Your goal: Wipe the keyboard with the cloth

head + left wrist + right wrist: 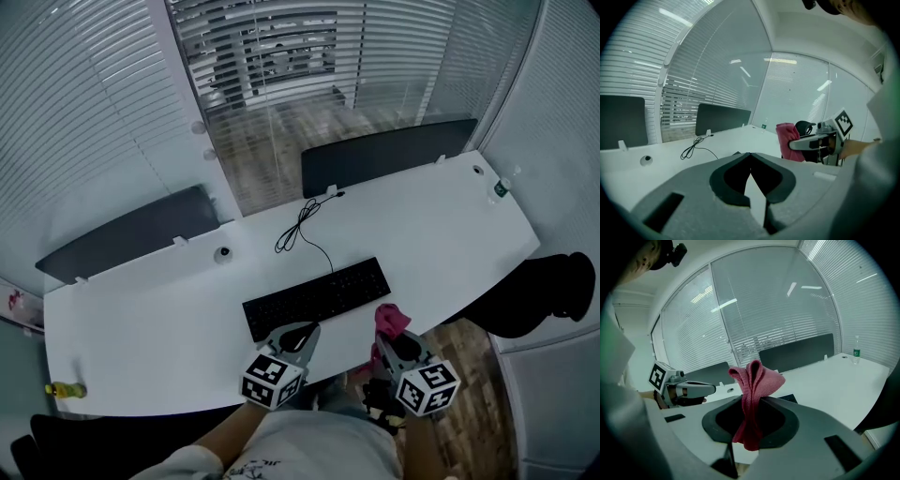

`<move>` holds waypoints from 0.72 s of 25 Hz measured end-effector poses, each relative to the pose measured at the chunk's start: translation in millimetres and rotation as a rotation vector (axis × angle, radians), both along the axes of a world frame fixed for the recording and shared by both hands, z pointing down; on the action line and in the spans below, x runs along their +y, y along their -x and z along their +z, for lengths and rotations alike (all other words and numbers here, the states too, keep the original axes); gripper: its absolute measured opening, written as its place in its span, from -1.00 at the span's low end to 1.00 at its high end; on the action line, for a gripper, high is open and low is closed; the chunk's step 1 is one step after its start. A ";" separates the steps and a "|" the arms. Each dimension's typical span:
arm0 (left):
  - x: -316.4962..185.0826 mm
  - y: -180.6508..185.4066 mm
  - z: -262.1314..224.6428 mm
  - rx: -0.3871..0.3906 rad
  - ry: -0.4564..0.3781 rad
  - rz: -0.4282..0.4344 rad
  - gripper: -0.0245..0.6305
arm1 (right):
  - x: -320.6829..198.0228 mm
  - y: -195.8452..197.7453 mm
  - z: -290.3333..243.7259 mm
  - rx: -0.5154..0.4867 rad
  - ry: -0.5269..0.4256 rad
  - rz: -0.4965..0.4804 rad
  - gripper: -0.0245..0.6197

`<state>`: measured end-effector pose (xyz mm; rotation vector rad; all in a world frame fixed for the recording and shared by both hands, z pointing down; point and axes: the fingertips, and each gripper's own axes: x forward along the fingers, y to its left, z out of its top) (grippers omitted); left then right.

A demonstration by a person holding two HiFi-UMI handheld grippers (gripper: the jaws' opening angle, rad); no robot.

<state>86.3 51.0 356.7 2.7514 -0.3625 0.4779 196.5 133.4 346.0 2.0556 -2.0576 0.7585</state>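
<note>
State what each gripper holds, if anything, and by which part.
The right gripper clamps the pink cloth around its bunched middle; the left gripper holds nothing, jaws together.

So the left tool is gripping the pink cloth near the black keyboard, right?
No, the right tool grips the pink cloth near the black keyboard; the right gripper view shows it pinched between the jaws. The left tool is shut on nothing.

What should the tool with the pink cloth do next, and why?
Probably move the right tool forward and down onto the keyboard: it pinches the cloth, held near the desk edge and not yet on the keys.
</note>
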 end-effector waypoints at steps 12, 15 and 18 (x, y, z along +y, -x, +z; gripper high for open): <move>-16.9 -32.0 23.9 -0.026 0.035 -0.014 -0.89 | -34.5 -53.0 11.4 0.023 0.044 -0.026 -0.70; -25.5 -40.1 35.8 -0.048 0.033 -0.002 -0.89 | -48.3 -66.0 23.4 0.037 0.079 -0.029 -0.70; -38.4 -46.5 43.2 -0.054 0.052 -0.017 -0.89 | -63.4 -81.5 38.2 0.047 0.126 -0.028 -0.70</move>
